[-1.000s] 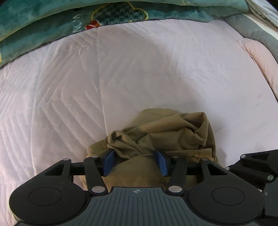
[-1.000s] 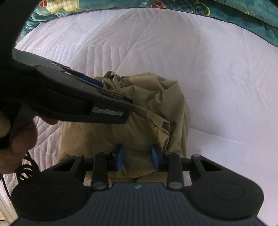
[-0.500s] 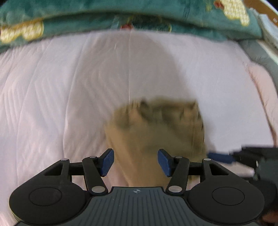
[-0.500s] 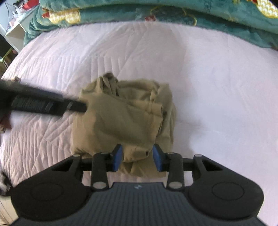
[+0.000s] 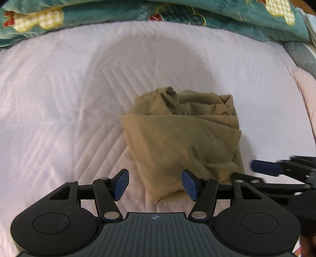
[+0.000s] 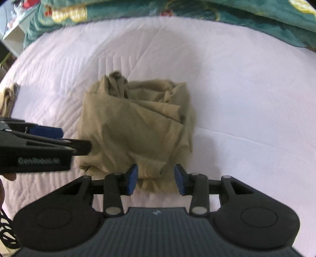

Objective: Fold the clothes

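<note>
A soft, light khaki garment [image 5: 181, 138], folded into a loose bundle, lay mid-quilt [image 5: 59, 98] below the teal blanket [image 5: 177, 11] as the left gripper [image 5: 155, 184] and right gripper [image 6: 156, 179] hovered over its near hem, jaws opening and empty; that limp edge looked the best hold.

Blurred white lettering on the left gripper [image 6: 59, 136] body, roughly "GenRobot"

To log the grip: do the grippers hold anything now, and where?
Nothing is held; left gripper and right gripper are opening above the khaki garment.
</note>
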### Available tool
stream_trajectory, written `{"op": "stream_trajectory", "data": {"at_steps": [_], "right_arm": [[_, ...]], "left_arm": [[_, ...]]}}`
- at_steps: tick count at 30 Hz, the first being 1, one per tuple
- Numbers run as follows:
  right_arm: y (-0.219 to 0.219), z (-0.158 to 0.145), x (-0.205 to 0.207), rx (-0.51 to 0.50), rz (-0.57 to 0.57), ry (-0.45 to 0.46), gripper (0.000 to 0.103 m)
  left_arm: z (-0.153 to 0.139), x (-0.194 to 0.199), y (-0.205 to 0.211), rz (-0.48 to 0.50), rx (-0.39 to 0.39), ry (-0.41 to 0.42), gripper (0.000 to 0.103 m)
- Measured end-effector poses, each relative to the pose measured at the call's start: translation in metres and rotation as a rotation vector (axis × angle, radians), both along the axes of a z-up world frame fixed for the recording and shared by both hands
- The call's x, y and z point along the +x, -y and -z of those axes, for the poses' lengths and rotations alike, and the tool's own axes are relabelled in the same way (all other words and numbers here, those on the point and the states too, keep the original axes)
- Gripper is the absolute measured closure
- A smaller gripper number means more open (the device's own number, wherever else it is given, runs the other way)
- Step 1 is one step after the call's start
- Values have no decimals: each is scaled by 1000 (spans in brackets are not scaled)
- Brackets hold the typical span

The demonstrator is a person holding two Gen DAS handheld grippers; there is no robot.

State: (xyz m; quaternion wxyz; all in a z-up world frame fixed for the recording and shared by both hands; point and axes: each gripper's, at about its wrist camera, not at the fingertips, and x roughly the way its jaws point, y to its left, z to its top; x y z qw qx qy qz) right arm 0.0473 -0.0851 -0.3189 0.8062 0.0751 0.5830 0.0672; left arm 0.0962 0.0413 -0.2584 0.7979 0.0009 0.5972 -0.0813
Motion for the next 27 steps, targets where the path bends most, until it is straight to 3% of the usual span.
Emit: {"op": "stream_trajectory", "data": {"at_steps": [10,14,19,27], "right_arm": [[23,-117,-22,-3,65,109,57],[28,-155,-32,-17,77,132,57],[21,-180,-55,-29,68,136,55],[19,-197,-73,-25,78,129,54]], "left_arm": [[-121,-47,7,8,98,44,41],[-162,-67,10,9,93,69,41],[-195,-92,9,3,56,94,41],[-217,-105,7,-24,50,129,41]]}}
